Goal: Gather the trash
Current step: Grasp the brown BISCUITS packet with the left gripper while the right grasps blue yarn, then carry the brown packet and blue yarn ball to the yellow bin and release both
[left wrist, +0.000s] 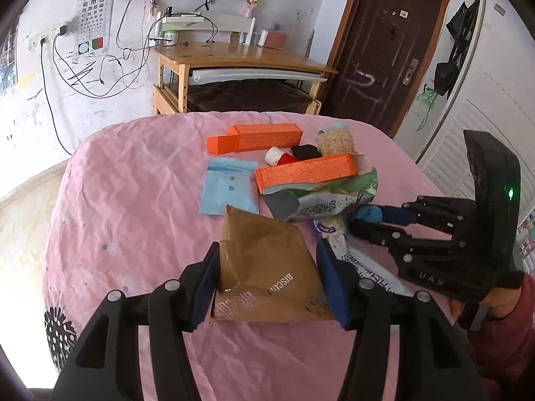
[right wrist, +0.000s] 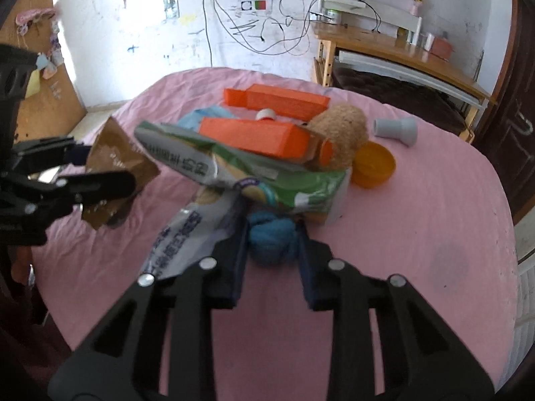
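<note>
My left gripper point(left wrist: 267, 250) is shut on a brown biscuit bag point(left wrist: 267, 267) and holds it tilted above the pink tablecloth point(left wrist: 133, 200). In the right wrist view the same bag point(right wrist: 113, 160) hangs between the left gripper's point(right wrist: 107, 167) fingers. My right gripper point(right wrist: 271, 230) is shut on a blue yarn ball point(right wrist: 271, 244), both pads against its sides. A silver-white wrapper point(right wrist: 187, 234) lies against its left finger. A crumpled green-and-white snack wrapper point(right wrist: 234, 170) lies just behind the ball. From the left wrist, the right gripper point(left wrist: 367, 215) reaches in under that wrapper point(left wrist: 317, 200).
Two orange boxes point(left wrist: 267, 137) point(left wrist: 304, 170), a light blue pouch point(left wrist: 229, 187), a beige yarn ball point(left wrist: 336, 140) and small red, black and white rolls sit mid-table. An orange bowl point(right wrist: 372, 163) and grey cup point(right wrist: 396, 128) stand to the right. A wooden desk point(left wrist: 240, 56) is behind.
</note>
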`<state>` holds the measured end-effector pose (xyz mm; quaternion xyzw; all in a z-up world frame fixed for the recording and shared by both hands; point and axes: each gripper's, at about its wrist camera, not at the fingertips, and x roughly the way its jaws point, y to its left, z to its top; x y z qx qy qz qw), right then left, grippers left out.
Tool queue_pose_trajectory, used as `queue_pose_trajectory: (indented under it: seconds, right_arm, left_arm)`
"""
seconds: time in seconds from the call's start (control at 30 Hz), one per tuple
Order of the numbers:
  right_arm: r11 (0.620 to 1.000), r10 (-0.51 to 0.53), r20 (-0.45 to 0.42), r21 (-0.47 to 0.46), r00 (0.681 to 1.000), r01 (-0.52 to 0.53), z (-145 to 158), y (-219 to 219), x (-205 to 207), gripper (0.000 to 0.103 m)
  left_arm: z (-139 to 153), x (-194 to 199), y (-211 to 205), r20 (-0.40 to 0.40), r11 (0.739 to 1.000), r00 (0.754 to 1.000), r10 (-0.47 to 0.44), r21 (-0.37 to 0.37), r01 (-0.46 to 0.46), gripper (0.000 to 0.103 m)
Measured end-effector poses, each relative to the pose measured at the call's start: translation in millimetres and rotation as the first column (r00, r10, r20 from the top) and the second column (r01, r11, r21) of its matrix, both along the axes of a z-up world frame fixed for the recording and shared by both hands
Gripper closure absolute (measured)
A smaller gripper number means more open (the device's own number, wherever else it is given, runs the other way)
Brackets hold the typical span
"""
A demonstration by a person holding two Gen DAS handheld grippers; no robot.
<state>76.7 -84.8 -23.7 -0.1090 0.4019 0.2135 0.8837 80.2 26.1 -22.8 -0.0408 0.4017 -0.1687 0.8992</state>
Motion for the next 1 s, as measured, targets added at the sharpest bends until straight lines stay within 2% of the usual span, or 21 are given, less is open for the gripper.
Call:
queue_pose_trajectory:
  seconds: [0.3,0.5,0.73,1.0]
  right_arm:
    - [0.999,0.007,0.046,0.049,0.999,-0.009,21,-18,-25,0.078]
    - [0.996,-0.053,0.105,0.082,0.993,0.045,41,-51,-40,0.078]
    - [0.982,-0.151,0.138,0.133,0.979,0.133,54,-101,-44,0.078]
    - [0.953,-0.282,0.176,0.167,0.943,0.254,61,-173,-58,0.078]
  left_arm:
    - [13,-9,-3,0.036,1.000,0.999,-0.001,0.011,0.000,0.050]
    - [32,-15,-17,0.075,0.999,0.997,-0.030,0.021,0.028,0.050]
    - [53,-15,-57,0.111,0.994,0.989,-0.102,0.039,0.098,0.050]
    - [72,-12,-133,0.134,0.973,0.964,-0.231,0.057,0.225,0.050]
